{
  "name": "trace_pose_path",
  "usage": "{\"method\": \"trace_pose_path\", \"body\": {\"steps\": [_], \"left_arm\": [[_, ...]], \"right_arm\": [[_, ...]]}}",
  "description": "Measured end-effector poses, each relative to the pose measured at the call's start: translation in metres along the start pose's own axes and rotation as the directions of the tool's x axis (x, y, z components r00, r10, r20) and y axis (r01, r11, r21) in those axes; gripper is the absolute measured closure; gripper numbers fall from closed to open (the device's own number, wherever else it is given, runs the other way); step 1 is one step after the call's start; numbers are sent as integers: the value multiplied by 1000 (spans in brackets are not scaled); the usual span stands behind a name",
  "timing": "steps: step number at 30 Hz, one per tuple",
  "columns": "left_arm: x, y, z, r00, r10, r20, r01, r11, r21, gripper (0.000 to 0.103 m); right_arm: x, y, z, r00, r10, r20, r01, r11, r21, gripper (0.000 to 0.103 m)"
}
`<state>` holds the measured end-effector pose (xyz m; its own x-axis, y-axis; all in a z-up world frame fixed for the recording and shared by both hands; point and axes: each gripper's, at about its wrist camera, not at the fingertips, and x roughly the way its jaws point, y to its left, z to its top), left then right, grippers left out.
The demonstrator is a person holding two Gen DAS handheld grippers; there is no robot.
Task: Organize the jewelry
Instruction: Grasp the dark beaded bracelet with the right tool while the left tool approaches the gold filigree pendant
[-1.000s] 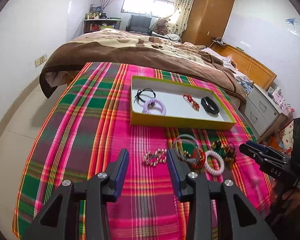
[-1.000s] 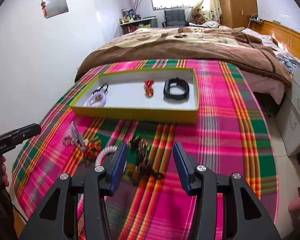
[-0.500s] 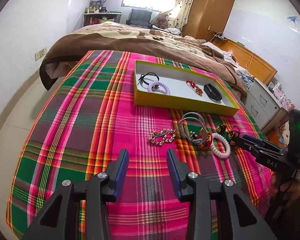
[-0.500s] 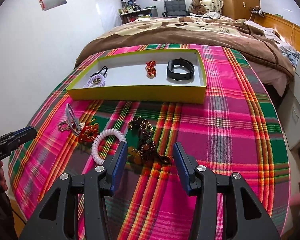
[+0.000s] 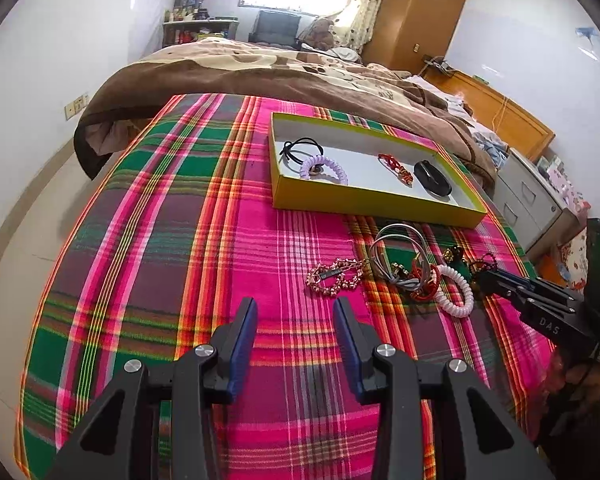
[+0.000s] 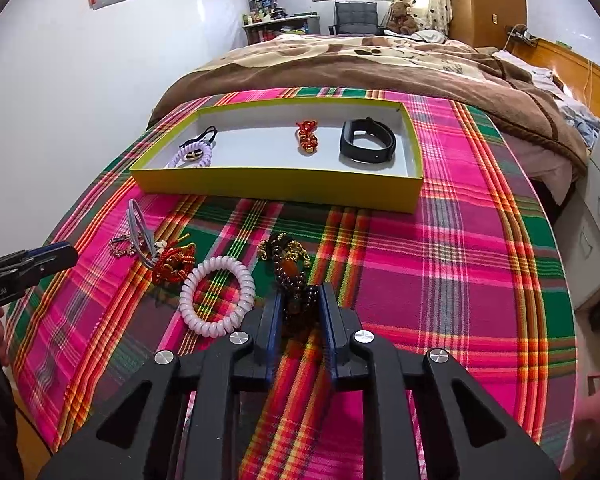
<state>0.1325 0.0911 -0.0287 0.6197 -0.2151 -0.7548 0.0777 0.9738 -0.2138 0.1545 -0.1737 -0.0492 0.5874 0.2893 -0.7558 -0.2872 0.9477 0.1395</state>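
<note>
A yellow-rimmed tray (image 6: 284, 192) on the plaid blanket holds a lilac coil tie (image 6: 192, 156), a red knot charm (image 6: 307, 142) and a black band (image 6: 367, 146). In front of it lie loose pieces: a dark beaded bracelet (image 6: 288, 268), a white coil bracelet (image 6: 218, 296), a red cord bracelet (image 6: 174, 266) and a grey hoop (image 6: 140, 228). My right gripper (image 6: 299, 304) has its jaws narrowed around the near end of the dark beaded bracelet. My left gripper (image 5: 296, 320) is open and empty, short of a gold chain bracelet (image 5: 334, 278).
The plaid blanket (image 5: 160, 240) covers the foot of a bed, with a brown duvet (image 5: 240, 76) behind the tray. White drawers (image 6: 596, 216) stand at the right. The blanket's edge falls away on the left and right.
My right gripper has moved forward and down and closed from wide open onto the dark beaded bracelet. My left gripper has pulled back from the gold chain bracelet, staying open.
</note>
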Motion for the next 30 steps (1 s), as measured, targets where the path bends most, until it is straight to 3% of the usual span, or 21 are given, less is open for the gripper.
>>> {"method": "trace_pose_path", "body": {"steps": [6, 11, 14, 17, 22, 27, 30], "left_arm": [[8, -8, 9, 1000, -18, -17, 19, 997, 71, 64], [19, -13, 18, 991, -128, -29, 131, 984, 118, 64], [28, -19, 23, 992, -120, -43, 126, 979, 163, 64], [38, -32, 24, 997, -62, -55, 74, 966, 247, 64], [54, -39, 25, 997, 12, -80, 11, 960, 281, 64], [56, -43, 20, 994, -7, -105, 38, 956, 291, 63], [51, -46, 14, 990, -67, -123, 98, 958, 268, 63]], "right_arm": [[-9, -9, -4, 1000, -10, 13, 9, 999, 38, 86], [-19, -19, -8, 1000, -12, 23, 10, 996, 84, 86], [-26, -21, -12, 1000, -13, 25, 11, 996, 87, 86], [-29, -22, -16, 1000, -15, 25, 13, 995, 96, 86], [-31, -22, -19, 1000, -13, 22, 11, 995, 102, 86], [-29, -20, -20, 1000, -6, 18, 4, 995, 98, 86], [-28, -20, -21, 1000, 2, 18, -4, 995, 101, 86]]}}
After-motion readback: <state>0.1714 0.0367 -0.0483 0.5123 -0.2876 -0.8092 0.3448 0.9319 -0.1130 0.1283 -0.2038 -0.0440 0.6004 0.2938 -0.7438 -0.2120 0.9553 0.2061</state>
